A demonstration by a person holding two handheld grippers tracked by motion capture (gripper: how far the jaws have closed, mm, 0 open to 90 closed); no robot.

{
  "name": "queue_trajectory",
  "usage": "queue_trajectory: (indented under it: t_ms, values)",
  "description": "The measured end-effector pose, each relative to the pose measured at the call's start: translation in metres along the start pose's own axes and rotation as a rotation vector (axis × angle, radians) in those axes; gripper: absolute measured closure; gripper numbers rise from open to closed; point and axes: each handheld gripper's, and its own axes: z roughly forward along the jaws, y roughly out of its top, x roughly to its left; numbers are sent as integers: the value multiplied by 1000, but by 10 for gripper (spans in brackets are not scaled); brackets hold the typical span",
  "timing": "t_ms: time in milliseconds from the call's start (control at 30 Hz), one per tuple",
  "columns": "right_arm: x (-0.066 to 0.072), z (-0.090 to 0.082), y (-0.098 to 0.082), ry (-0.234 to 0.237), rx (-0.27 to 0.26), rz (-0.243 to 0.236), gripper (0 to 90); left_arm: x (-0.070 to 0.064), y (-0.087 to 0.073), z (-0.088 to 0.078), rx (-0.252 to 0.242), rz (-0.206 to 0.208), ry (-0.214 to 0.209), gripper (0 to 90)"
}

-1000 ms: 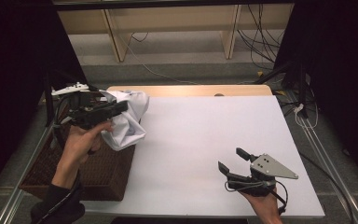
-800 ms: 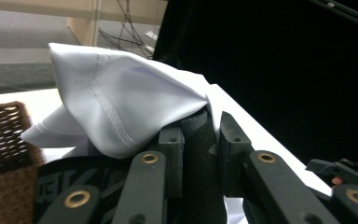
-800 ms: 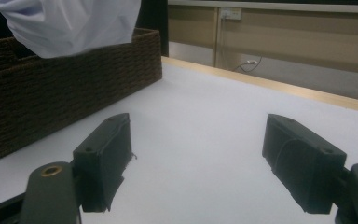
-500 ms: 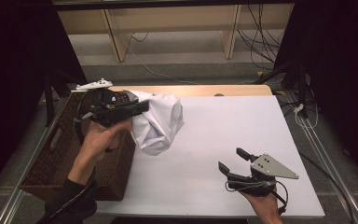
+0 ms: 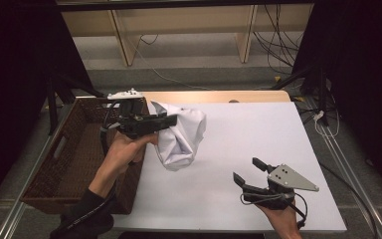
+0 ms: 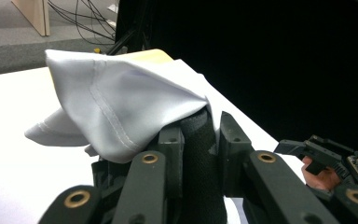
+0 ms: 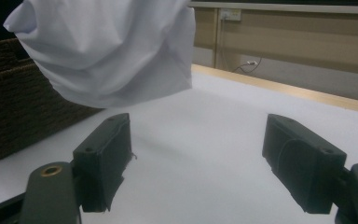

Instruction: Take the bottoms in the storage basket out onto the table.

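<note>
A white cloth [image 5: 181, 137] hangs bunched above the left part of the white table [image 5: 248, 129], held up by my left gripper [image 5: 171, 121], which is shut on its upper edge. In the left gripper view the cloth [image 6: 121, 105] drapes over the closed jaws of that gripper [image 6: 212, 119]. My right gripper [image 5: 246, 171] rests low near the table's front right, open, with nothing between its jaws. In the right gripper view the cloth [image 7: 107, 51] hangs ahead and to the left, beyond the wide-apart jaws of the right gripper [image 7: 200, 154].
A dark wicker basket [image 5: 67, 149] stands at the table's left edge, under the person's left forearm. Wooden shelf legs and cables lie on the floor behind the table. Black curtains flank both sides.
My left gripper has carried the cloth up out of the basket and rightward over the table. The right gripper has stayed still.
</note>
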Motion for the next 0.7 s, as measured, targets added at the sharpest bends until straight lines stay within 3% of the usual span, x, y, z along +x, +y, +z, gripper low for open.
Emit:
queue_trajectory:
  t_ms: [700]
  values:
    - [0, 0, 0, 2, -1, -2, 249, -2, -11, 39, 41, 24, -9, 746]
